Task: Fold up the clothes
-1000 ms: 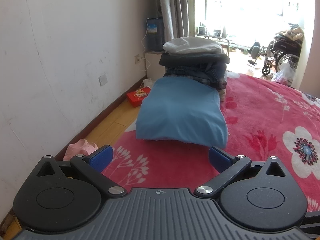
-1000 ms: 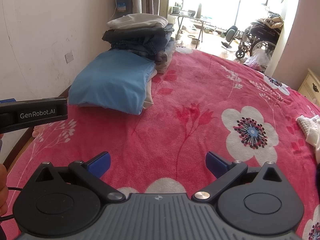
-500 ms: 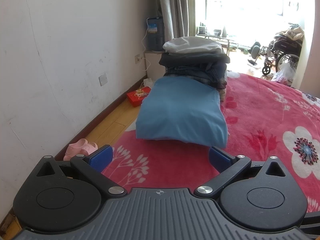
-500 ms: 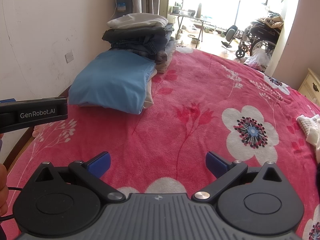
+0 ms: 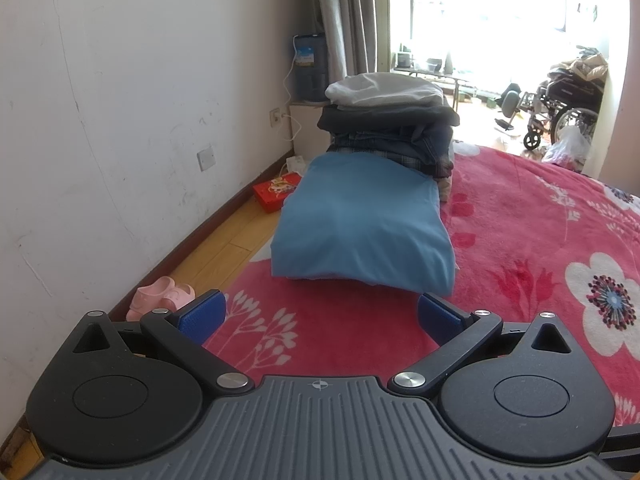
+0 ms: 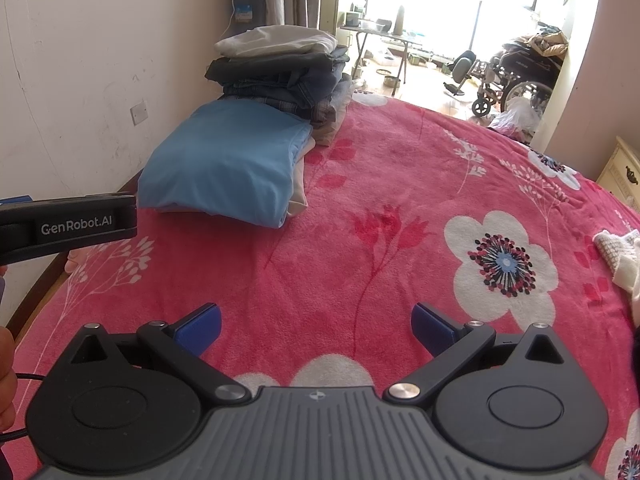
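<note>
On the red blanket [image 6: 400, 184], left gripper [image 5: 322, 312] and right gripper [image 6: 316, 322] hover wide apart, empty; reach next for the white garment [image 6: 618, 256], pinching only one layer.

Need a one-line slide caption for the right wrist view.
Open right gripper hovers over the red floral blanket; folded blue garment and clothes stack lie ahead.

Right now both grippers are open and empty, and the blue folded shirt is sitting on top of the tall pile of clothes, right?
Not quite. The blue folded shirt lies on the blanket in front of the tall pile, not on top; a pale grey garment tops it, as the right wrist view shows. Both grippers are open and empty.
</note>
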### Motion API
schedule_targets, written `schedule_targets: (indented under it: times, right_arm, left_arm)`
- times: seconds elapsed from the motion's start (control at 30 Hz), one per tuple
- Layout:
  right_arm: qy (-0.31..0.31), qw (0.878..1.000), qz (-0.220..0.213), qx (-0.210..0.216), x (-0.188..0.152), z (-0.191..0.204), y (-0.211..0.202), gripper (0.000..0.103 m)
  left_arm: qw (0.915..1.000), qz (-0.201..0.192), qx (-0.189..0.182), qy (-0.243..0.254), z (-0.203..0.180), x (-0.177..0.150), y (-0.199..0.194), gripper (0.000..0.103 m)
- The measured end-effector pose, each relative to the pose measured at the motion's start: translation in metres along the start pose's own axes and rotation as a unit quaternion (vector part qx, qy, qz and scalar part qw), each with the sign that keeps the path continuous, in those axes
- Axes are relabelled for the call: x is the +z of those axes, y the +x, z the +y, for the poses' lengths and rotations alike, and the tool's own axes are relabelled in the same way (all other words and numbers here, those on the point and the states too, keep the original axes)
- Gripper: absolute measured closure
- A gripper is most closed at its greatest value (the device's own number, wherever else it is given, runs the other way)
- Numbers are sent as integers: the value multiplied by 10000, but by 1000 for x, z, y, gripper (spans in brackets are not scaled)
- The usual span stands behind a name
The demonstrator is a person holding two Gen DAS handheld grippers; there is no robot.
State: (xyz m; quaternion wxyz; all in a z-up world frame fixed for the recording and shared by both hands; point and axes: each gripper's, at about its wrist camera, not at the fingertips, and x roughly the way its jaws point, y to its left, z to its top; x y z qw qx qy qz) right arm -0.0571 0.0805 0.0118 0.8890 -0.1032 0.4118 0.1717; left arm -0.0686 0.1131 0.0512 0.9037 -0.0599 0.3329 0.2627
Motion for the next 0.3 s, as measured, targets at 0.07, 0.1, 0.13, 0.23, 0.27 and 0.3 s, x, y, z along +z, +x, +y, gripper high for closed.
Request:
schedule_targets:
  times: [0.07, 0.1, 0.13, 0.23, 0.27, 0.3]
  right_arm:
    - [1, 10000, 4, 1, 0, 0, 0, 0]
    - [-2, 10000, 6, 2, 0, 0, 0, 0]
    - [-5, 10000, 7, 2, -1, 0, 0, 0]
    - [-8, 10000, 3, -2, 0, 1, 1, 0]
    - [-5, 10000, 4, -4, 0, 1, 1, 0]
    - [-3, 10000, 4, -4, 0, 1, 1, 0]
  left_arm:
    - [10000, 6, 1, -7, 0, 0, 1, 0]
    - [10000, 10, 3, -11, 0, 0, 1, 0]
    - [10000, 13, 8, -16, 1, 0, 1, 0]
    - [10000, 15, 9, -17, 1, 1, 1, 0]
    - [10000, 13, 9, -13, 1, 0, 1, 0]
    - [10000, 10, 9, -11, 1, 0, 1, 0]
